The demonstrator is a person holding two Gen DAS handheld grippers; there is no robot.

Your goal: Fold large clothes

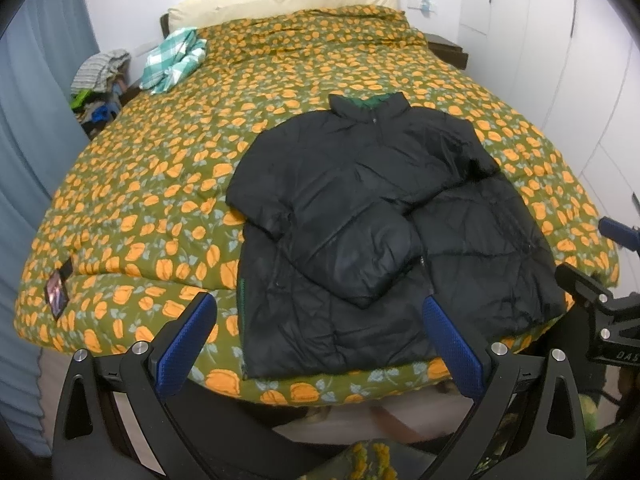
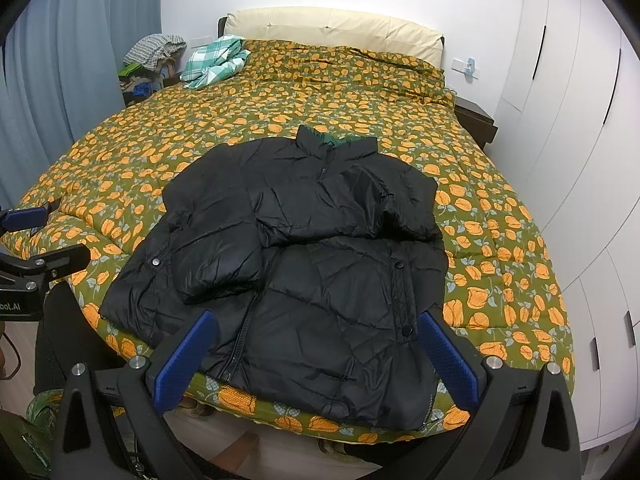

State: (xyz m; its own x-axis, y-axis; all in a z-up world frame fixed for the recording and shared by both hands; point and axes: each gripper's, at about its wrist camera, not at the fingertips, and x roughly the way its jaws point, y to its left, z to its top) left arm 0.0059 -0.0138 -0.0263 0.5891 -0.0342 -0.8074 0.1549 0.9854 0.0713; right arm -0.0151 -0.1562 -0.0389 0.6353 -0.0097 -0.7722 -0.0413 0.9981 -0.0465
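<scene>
A black puffer jacket [image 1: 384,216] lies flat on the bed near its foot edge, collar towards the headboard, both sleeves folded in across the chest. It also shows in the right wrist view [image 2: 312,256]. My left gripper [image 1: 320,328] is open and empty, held just short of the jacket's hem. My right gripper [image 2: 318,344] is open and empty, also just in front of the hem. Each gripper shows at the edge of the other's view.
The bed has a green quilt with orange flowers [image 1: 160,184]. A teal checked garment [image 1: 174,58] lies near the cream headboard [image 2: 332,30]. A pile of clothes [image 1: 100,80] sits on a side table at the left, by blue curtains. White wardrobes [image 2: 580,160] stand at the right.
</scene>
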